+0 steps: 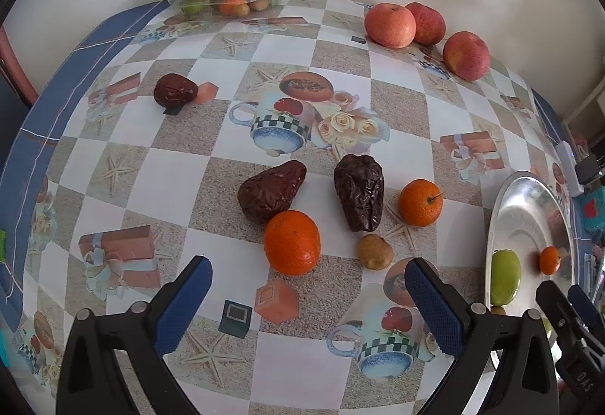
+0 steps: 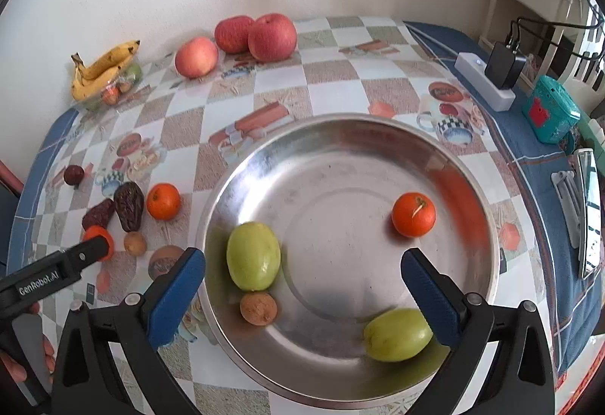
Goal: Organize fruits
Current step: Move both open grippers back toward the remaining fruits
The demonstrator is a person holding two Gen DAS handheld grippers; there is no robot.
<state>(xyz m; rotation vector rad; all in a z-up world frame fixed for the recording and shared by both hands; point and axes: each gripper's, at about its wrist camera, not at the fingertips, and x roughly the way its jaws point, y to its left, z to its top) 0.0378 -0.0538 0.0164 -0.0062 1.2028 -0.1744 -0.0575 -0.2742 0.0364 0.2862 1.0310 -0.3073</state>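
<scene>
With both tools open and empty, I have my left tool [image 1: 308,305] over the loose fruit mid-worktop, nearest the big tangerine [image 1: 292,242], and my right tool [image 2: 302,286] above the steel plate [image 2: 340,135], which holds two green fruits, a small tangerine [image 2: 413,214] and a brown one. Risk: the round tangerine squirts from the pads, knocks the date [image 1: 270,190] touching it, or rolls toward the near edge.

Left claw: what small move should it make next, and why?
Probably ease forward and down around the nearest orange. The left claw is open and empty just short of it, while the metal plate already holds an orange and green fruits.
</scene>
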